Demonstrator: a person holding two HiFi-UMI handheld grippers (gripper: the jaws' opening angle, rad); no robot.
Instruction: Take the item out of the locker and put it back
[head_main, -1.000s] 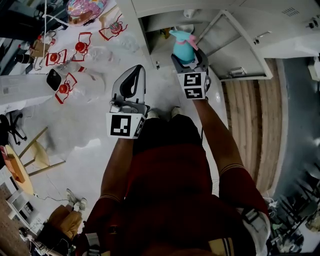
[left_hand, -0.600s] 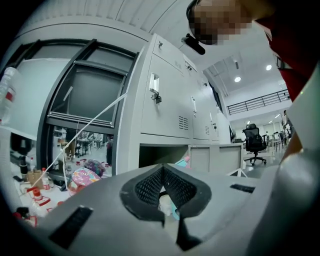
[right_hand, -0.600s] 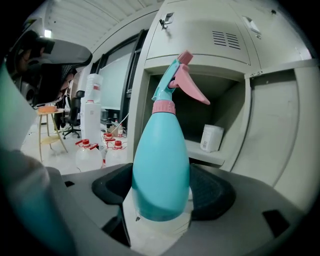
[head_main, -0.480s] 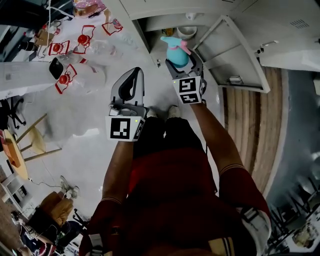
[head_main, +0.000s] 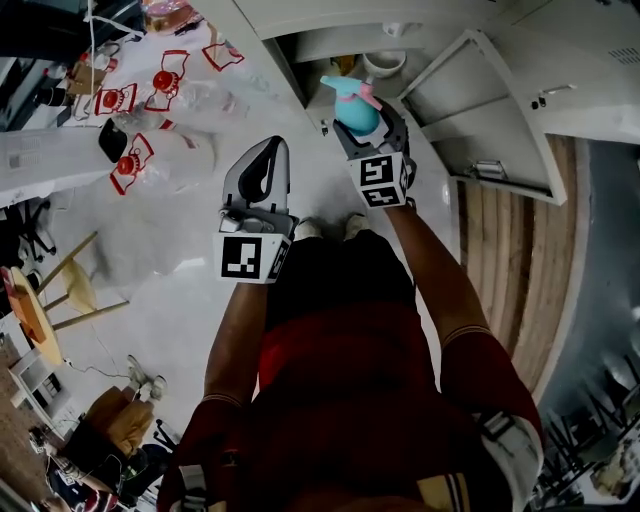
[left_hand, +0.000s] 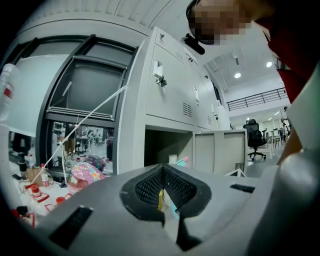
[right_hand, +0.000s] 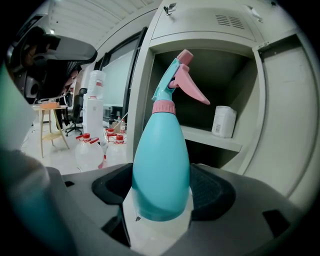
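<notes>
Since a second ago the right gripper (head_main: 362, 125) has carried the spray bottle (head_main: 354, 100) nearer the mouth of the locker (head_main: 340, 45), while the left gripper (head_main: 262, 172), at its 8 o'clock, has barely shifted. Right jaws are clenched on the bottle's lower body, holding it upright outside the compartment, short of the shelf (right_hand: 212, 139); left jaws are pressed together on nothing. I judge the return leg to be in hand. To do it well, I should keep the bottle vertical, lift its base over the shelf edge, steer left of the white container (right_hand: 223, 121) at the bottle's 2 o'clock, stay clear of the open door (head_main: 480, 110), and let go only once the base sits flat. Count: one spray bottle, one white container, one open door, two grippers.
</notes>
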